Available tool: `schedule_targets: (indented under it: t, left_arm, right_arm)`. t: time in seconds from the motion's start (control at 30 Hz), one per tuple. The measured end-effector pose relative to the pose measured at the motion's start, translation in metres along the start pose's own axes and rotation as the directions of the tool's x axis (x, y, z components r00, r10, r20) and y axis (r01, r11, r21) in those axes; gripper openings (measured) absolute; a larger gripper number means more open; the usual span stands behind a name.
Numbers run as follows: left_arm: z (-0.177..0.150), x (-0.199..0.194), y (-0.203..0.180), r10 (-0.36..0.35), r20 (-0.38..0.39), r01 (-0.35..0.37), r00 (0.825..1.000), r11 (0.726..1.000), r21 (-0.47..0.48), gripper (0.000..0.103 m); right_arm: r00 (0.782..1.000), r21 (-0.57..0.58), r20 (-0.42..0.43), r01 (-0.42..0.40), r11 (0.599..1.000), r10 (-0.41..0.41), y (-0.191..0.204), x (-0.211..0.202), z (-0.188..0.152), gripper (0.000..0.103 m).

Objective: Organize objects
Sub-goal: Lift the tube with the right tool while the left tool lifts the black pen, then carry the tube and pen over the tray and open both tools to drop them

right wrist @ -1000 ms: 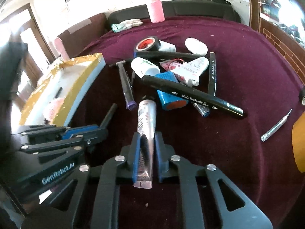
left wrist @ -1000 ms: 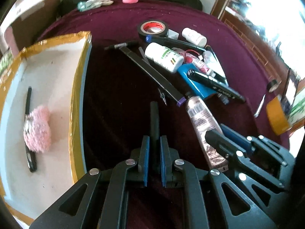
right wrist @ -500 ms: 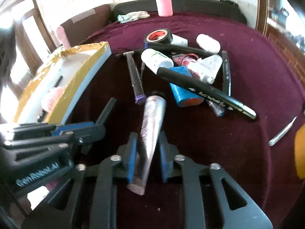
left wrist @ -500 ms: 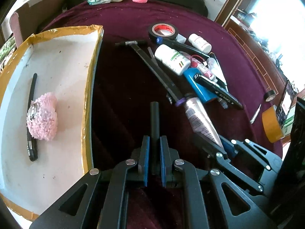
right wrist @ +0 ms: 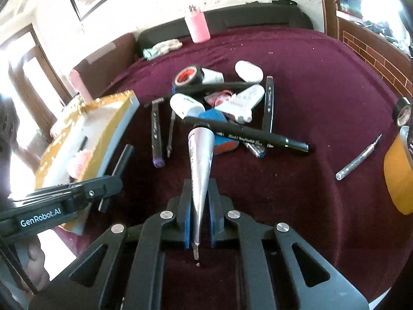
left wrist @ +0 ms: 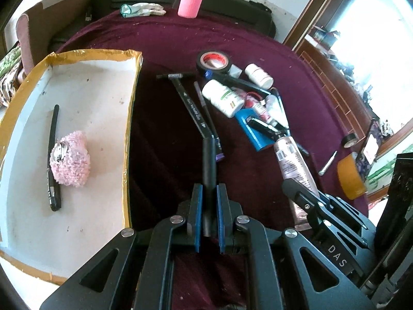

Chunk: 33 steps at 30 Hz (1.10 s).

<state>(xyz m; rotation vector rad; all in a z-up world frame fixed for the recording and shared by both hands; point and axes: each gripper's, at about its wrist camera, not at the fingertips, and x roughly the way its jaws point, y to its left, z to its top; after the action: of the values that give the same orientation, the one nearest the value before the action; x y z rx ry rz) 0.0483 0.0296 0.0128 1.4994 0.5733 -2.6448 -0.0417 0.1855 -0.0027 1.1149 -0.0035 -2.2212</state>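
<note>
A black marker [left wrist: 209, 165] is clamped in the left tongs [left wrist: 208, 201] beside the yellow-rimmed tray [left wrist: 129, 118] at the tabletop's left edge, while a silver tube [right wrist: 200, 160] is clamped in the right tongs [right wrist: 200, 201] before the central clutter.

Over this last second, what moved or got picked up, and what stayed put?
The right gripper, shut on the silver tube, has tipped its cap end up off the cloth. The left gripper kept its grip on the black stick and rose slightly. The pile around the black tape roll and the tray contents stayed put.
</note>
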Motion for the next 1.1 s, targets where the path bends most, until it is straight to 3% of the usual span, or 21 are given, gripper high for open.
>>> schedule_targets:
  t: [0.53, 0.7, 1.1]
  left_arm:
    - [-0.010, -0.042, 0.007, -0.034, 0.071, 0.037, 0.997, 0.998, -0.044, 0.008]
    - [-0.015, -0.056, 0.024, -0.038, 0.111, 0.049, 0.993, 0.994, -0.099, 0.008]
    - [-0.016, -0.086, 0.091, 0.068, 0.178, -0.025, 0.982, 0.971, -0.237, 0.008]
  right_arm:
    - [0.997, -0.071, 0.055, -0.058, 0.996, 0.062, 0.034, -0.029, -0.002, 0.008]
    - [0.994, -0.096, 0.059, -0.082, 0.992, 0.088, 0.048, -0.034, -0.004, 0.008]
    - [0.977, -0.161, 0.005, -0.210, 0.964, 0.213, 0.085, -0.020, 0.001, 0.008]
